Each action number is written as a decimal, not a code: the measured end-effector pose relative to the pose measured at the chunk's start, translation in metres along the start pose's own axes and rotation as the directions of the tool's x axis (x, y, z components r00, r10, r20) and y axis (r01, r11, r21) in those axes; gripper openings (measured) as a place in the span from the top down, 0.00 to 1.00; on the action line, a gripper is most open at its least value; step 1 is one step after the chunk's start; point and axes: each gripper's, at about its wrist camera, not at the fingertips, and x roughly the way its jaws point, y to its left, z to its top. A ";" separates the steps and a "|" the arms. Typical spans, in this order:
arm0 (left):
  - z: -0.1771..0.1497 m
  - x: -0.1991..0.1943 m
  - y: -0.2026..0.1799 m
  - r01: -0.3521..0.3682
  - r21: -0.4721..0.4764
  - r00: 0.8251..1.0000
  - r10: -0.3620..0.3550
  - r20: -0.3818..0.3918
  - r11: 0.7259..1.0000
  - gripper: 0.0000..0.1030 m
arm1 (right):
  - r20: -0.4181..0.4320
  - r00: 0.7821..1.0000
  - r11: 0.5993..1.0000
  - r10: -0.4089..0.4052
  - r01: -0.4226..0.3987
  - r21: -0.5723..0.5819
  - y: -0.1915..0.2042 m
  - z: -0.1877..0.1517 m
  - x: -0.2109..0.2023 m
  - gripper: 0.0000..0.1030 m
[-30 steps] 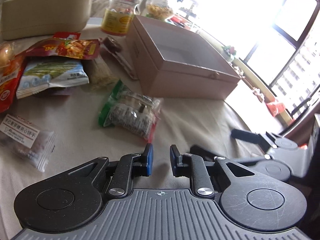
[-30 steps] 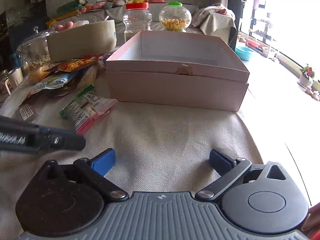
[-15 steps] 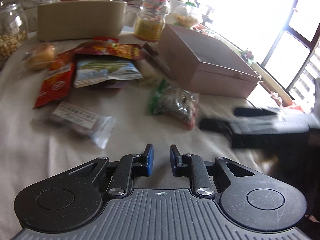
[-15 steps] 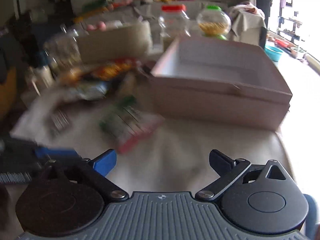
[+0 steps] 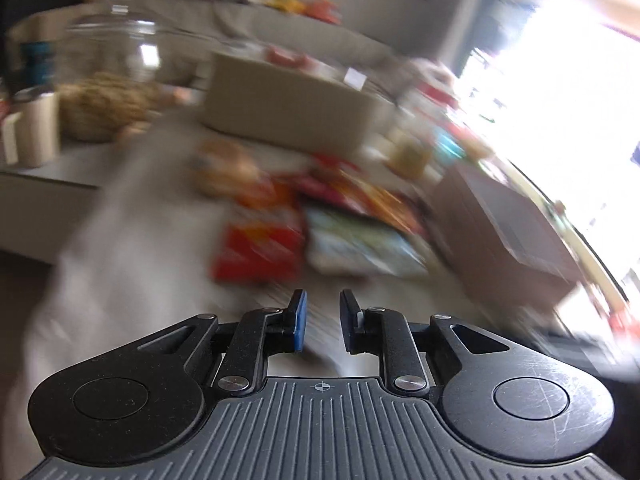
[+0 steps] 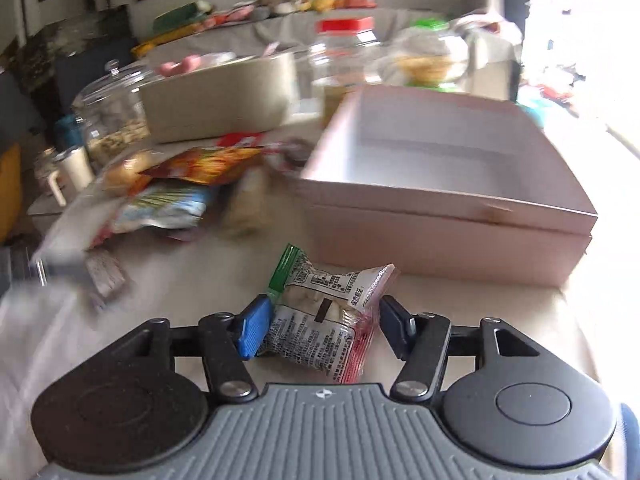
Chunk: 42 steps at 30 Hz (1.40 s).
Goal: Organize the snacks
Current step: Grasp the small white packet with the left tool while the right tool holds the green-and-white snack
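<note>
A clear snack packet with green and red ends (image 6: 326, 312) lies on the cloth between the fingers of my right gripper (image 6: 324, 326). The jaws stand open on either side of it; the blue left pad (image 6: 252, 330) is close to the packet. An open pink box (image 6: 444, 184) stands just behind it, empty inside. A pile of snack bags (image 6: 184, 184) lies to the left; it shows blurred in the left wrist view (image 5: 312, 224). My left gripper (image 5: 323, 322) is nearly shut with a narrow gap, holds nothing, and points at the pile.
A beige tub (image 6: 216, 100), a glass jar with nuts (image 6: 112, 120), a red-lidded jar (image 6: 344, 60) and a green-lidded candy jar (image 6: 432, 56) stand at the back. A small clear packet with a label (image 6: 102, 272) lies at the left. The left wrist view is heavily blurred.
My right gripper has moved forward and left so the green-and-red packet now sits between its fingers, and the jaws have narrowed. My left gripper has swung left towards the snack pile.
</note>
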 end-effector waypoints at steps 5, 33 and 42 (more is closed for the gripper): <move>0.011 0.026 0.022 -0.108 -0.113 0.994 0.106 -0.019 0.988 0.80 | 0.025 0.997 0.996 -0.068 0.066 0.067 -0.038 -0.027 -0.029 0.37; -0.014 0.018 0.012 -0.020 -0.206 0.994 -0.003 -0.110 0.978 0.74 | 0.054 0.997 0.987 -0.048 0.039 0.158 -0.057 -0.047 -0.031 0.19; -0.052 0.021 -0.086 0.121 0.375 0.986 -0.068 -0.152 0.919 0.58 | 0.033 0.998 0.992 -0.056 0.052 0.113 -0.050 -0.045 -0.026 0.13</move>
